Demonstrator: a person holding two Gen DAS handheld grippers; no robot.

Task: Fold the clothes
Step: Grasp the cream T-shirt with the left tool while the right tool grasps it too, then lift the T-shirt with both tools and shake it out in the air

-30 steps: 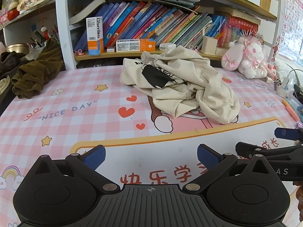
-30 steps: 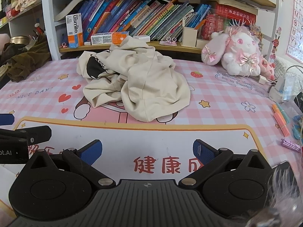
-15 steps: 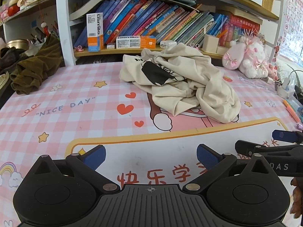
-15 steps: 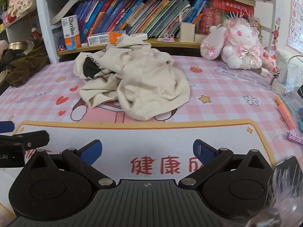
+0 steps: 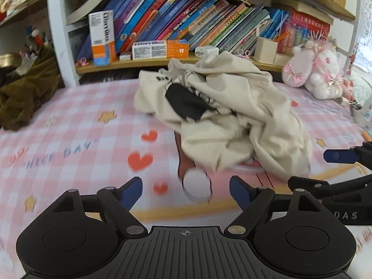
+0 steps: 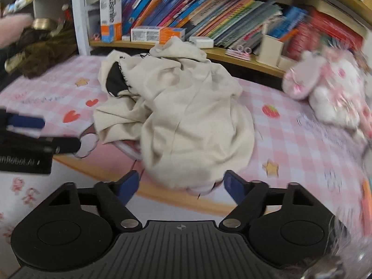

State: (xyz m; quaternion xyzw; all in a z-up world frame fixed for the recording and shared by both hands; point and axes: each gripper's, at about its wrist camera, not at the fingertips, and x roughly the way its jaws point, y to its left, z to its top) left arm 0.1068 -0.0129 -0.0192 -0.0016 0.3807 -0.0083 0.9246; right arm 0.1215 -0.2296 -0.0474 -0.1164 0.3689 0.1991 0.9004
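Note:
A cream shirt with a black print (image 5: 223, 116) lies crumpled in a heap on the pink checked table mat (image 5: 69, 139). It also shows in the right wrist view (image 6: 186, 116). My left gripper (image 5: 186, 189) is open and empty, a short way in front of the heap's near left edge. My right gripper (image 6: 182, 183) is open and empty, its blue fingertips close to the heap's near edge. The right gripper also shows at the right of the left wrist view (image 5: 337, 169); the left gripper shows at the left of the right wrist view (image 6: 30, 132).
A bookshelf (image 5: 186, 23) full of books stands behind the table. A pink plush rabbit (image 5: 318, 74) sits at the back right. A brown garment (image 5: 25, 93) lies at the back left. Pens (image 6: 367, 195) lie at the right edge.
Both grippers have moved forward over the table toward the shirt heap, which now looks larger and nearer. Both stay open and empty. The shirt has not moved.

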